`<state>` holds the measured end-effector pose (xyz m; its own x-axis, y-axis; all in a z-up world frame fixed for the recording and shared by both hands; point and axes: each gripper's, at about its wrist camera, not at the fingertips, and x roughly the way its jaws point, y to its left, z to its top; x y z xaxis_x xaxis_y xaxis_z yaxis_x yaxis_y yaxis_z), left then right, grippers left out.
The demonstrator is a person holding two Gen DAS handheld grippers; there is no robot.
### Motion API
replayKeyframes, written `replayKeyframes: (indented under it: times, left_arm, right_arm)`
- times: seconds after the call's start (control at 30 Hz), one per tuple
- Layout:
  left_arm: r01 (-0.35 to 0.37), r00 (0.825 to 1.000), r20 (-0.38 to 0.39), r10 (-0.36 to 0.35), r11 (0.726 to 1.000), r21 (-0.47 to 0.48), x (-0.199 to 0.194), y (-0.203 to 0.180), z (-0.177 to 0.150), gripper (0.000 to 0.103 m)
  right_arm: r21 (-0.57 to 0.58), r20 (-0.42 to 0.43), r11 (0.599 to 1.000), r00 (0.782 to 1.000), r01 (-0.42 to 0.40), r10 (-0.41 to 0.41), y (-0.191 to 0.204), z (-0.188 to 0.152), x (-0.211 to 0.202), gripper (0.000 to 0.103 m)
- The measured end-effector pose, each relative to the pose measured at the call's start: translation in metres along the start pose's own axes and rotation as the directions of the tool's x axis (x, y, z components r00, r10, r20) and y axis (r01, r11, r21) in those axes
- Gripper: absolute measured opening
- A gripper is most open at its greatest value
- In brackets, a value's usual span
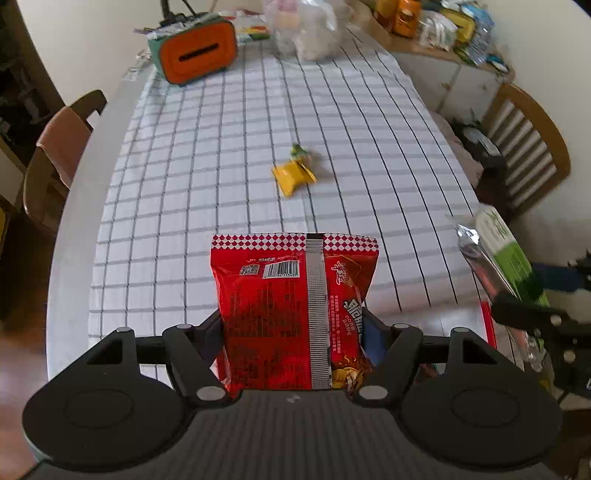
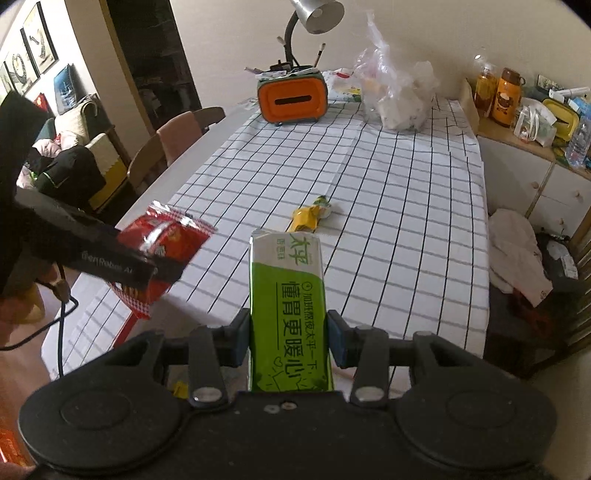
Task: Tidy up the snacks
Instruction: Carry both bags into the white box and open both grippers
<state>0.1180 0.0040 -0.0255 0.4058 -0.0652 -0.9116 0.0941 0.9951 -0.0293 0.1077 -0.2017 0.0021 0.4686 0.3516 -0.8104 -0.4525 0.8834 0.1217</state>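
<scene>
My left gripper (image 1: 293, 336) is shut on a red snack bag (image 1: 291, 306) and holds it upright above the near end of the checked table; the bag also shows in the right wrist view (image 2: 162, 243). My right gripper (image 2: 288, 332) is shut on a green and white snack pack (image 2: 286, 310), seen at the right edge of the left wrist view (image 1: 502, 251). A small yellow snack packet (image 1: 293, 173) lies on the tablecloth mid-table, beyond both grippers (image 2: 308, 218).
An orange and green tissue box (image 1: 195, 51) and a clear plastic bag (image 1: 310, 29) stand at the table's far end, with a desk lamp (image 2: 314, 18). Chairs stand on the left (image 1: 55, 155) and right (image 1: 524, 147). A cluttered side cabinet (image 2: 535, 147) is at the right.
</scene>
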Motion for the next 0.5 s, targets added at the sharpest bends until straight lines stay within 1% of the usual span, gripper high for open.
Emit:
replayKeyframes:
  times: [0.13, 0.37, 0.5]
  left_arm:
    - [0.009, 1.0, -0.022, -0.008, 1.0, 0.018, 0.003, -0.01, -0.023, 0.073]
    - [0.012, 0.998, -0.06, -0.009, 0.999, 0.047, 0.014, -0.022, -0.062, 0.073]
    - [0.014, 0.998, -0.063, -0.01, 0.997, 0.072, 0.021, -0.028, -0.078, 0.073]
  right_arm:
    - [0.014, -0.024, 1.0, 0.999, -0.021, 0.022, 0.003, -0.018, 0.001, 0.041]
    - [0.013, -0.087, 0.999, 0.996, -0.033, 0.034, 0.011, -0.051, 0.013, 0.042]
    - [0.008, -0.129, 0.999, 0.991, -0.041, 0.042, 0.017, -0.069, 0.023, 0.041]
